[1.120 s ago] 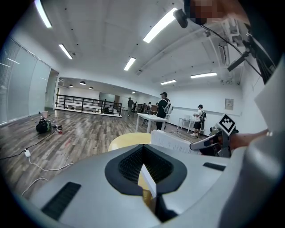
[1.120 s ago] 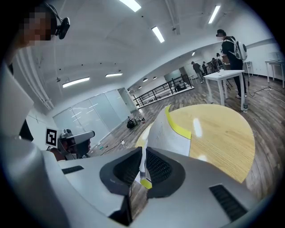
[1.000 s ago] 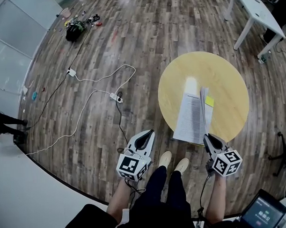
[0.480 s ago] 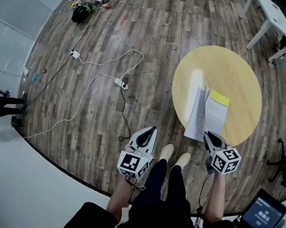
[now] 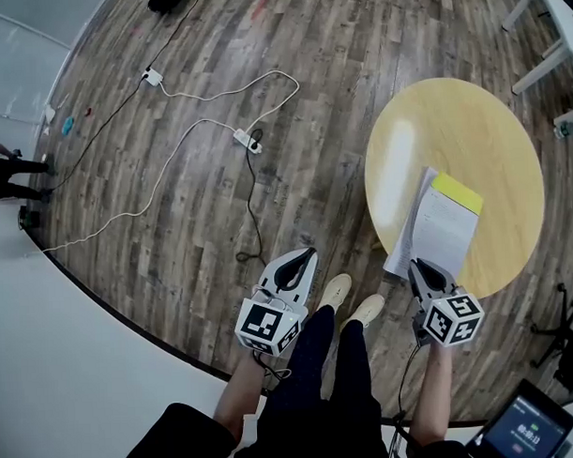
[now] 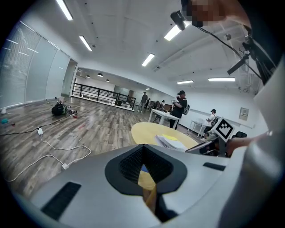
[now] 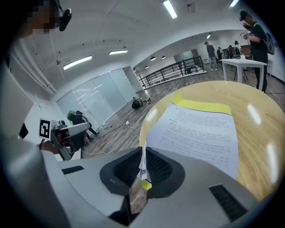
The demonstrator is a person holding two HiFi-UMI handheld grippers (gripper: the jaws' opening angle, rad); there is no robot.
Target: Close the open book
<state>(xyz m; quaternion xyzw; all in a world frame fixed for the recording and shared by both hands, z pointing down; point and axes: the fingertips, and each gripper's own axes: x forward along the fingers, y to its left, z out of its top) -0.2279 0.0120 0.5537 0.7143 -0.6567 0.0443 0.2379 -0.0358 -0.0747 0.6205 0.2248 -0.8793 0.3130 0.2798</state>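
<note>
We are viewing the book (image 5: 444,229) lying at the near rim of the round yellow worktop (image 5: 490,132), a printed white page facing up and a strip of yellow cover (image 5: 457,191) showing past its far edge. The right tool (image 5: 419,266) is coming at the near corner of the book with its jaws almost together. In the right gripper view a thin edge of paper with a yellow tip is standing pinched between the pads, a hold that we are reading as the means of carrying the leaves across the spine. Since print and not a cover is facing up, we are judging the closing as under way, not finished. The left tool (image 5: 304,258) is hanging over the wooden floor (image 5: 170,105), well apart from the book, its jaws together on nothing. We are taking it as idle because one pinched corner is enough for so light a load.
</note>
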